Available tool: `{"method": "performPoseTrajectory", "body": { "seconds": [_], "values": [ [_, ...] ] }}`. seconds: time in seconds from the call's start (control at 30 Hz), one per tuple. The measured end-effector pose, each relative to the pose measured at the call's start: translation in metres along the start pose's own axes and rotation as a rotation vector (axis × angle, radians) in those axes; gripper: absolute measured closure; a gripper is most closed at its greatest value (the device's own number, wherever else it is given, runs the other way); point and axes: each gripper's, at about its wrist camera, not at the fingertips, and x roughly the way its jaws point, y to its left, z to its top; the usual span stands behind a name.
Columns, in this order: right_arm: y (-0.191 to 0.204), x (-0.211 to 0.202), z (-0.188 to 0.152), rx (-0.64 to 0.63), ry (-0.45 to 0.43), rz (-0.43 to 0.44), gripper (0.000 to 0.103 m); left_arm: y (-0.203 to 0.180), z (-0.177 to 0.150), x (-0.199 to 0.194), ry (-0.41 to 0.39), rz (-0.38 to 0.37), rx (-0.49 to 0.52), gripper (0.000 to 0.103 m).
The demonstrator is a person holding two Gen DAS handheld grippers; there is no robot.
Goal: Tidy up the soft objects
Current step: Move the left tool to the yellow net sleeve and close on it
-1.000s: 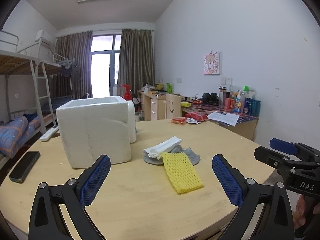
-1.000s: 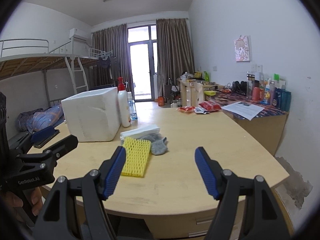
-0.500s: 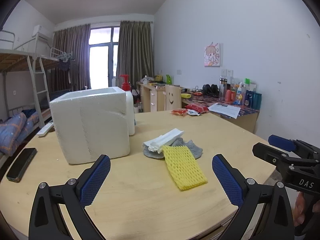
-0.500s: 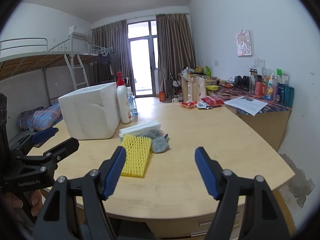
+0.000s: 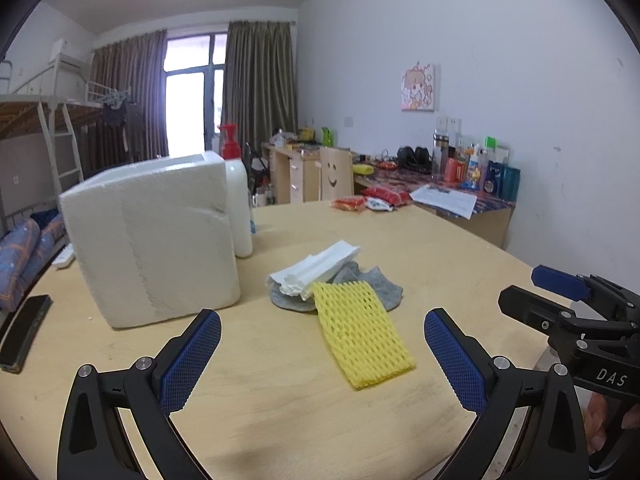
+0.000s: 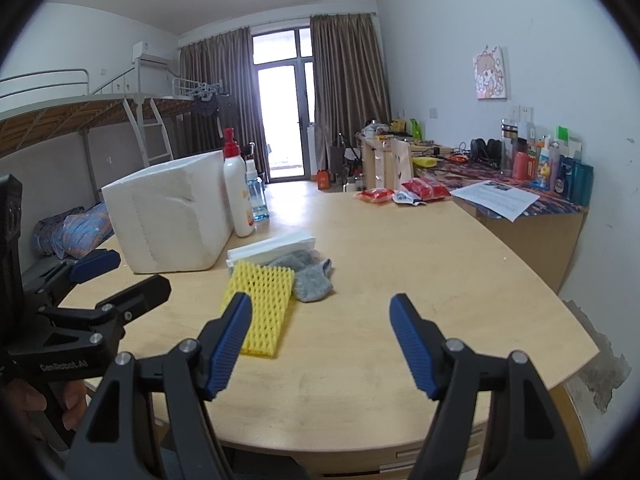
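A yellow foam net [image 5: 362,338] [image 6: 262,302] lies on the round wooden table [image 5: 460,264], overlapping a grey sock [image 5: 372,286] [image 6: 310,274] and a white foam sheet [image 5: 316,266] [image 6: 272,250]. A white foam box [image 5: 156,236] [image 6: 170,218] stands to their left. My left gripper [image 5: 322,338] is open and empty, just short of the yellow net. My right gripper [image 6: 320,322] is open and empty, near the table's front edge, right of the net. Each gripper shows in the other's view.
A white pump bottle [image 6: 238,196] and a blue bottle [image 6: 258,200] stand beside the box. A black phone [image 5: 24,332] lies at the table's left edge. Red snack packets [image 6: 400,194] lie at the far side. A desk [image 6: 532,208] with bottles stands right.
Both grippers have moved forward a little toward the pile, which now looks larger. Nothing on the table has moved and both grippers stay open.
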Motion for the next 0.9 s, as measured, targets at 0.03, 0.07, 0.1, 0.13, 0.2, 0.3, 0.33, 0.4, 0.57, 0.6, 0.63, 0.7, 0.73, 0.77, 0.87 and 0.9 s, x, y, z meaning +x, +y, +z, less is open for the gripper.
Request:
{"method": "performPoseTrajectory", "body": {
  "seconds": [0.03,0.07,0.1,0.13,0.2,0.3,0.33,0.4,0.57,0.6,0.63,0.7,0.73,0.77,0.87,0.9],
  "values": [
    [-0.001,0.002,0.0,0.0,0.006,0.001,0.028,0.0,0.0,0.004,0.013,-0.004,0.001,0.001],
    [-0.001,0.005,0.001,0.001,0.012,0.002,0.028,0.0,0.0,0.008,0.025,-0.003,0.004,0.001],
    [-0.002,0.008,0.001,0.0,0.018,0.004,0.028,-0.001,0.0,0.01,0.03,-0.005,0.006,0.001],
    [-0.002,0.01,0.001,-0.001,0.022,0.006,0.028,-0.001,0.0,0.013,0.038,-0.007,0.006,0.001],
    [-0.004,0.014,0.002,-0.001,0.032,0.01,0.028,-0.001,0.002,0.018,0.053,-0.015,0.001,0.001],
    [-0.008,0.022,0.003,0.0,0.045,0.017,0.028,-0.001,0.003,0.03,0.089,-0.036,-0.014,0.001],
    [-0.008,0.024,0.003,-0.001,0.049,0.019,0.028,-0.001,0.003,0.033,0.098,-0.043,-0.015,0.001],
    [-0.01,0.029,0.004,-0.004,0.057,0.028,0.028,-0.003,0.002,0.04,0.119,-0.042,-0.01,0.001],
    [-0.017,0.043,0.005,-0.003,0.083,0.042,0.028,-0.004,0.002,0.061,0.178,-0.051,-0.017,0.002],
    [-0.019,0.045,0.005,0.0,0.09,0.049,0.028,-0.005,0.002,0.065,0.192,-0.052,-0.018,0.004],
    [-0.021,0.048,0.005,0.003,0.095,0.057,0.028,-0.006,0.002,0.07,0.207,-0.054,-0.018,0.005],
    [-0.024,0.052,0.007,0.003,0.108,0.073,0.028,-0.006,0.001,0.076,0.234,-0.063,-0.02,0.006],
    [-0.026,0.054,0.007,0.002,0.111,0.084,0.028,-0.007,0.001,0.079,0.248,-0.064,-0.019,0.007],
    [-0.028,0.056,0.008,0.002,0.115,0.092,0.028,-0.009,0.0,0.082,0.258,-0.071,-0.018,0.009],
    [-0.035,0.06,0.012,0.0,0.123,0.108,0.028,-0.013,-0.001,0.091,0.287,-0.065,-0.014,0.017],
    [-0.036,0.062,0.013,-0.004,0.125,0.109,0.028,-0.013,-0.001,0.093,0.294,-0.065,-0.021,0.019]
  ]
}}
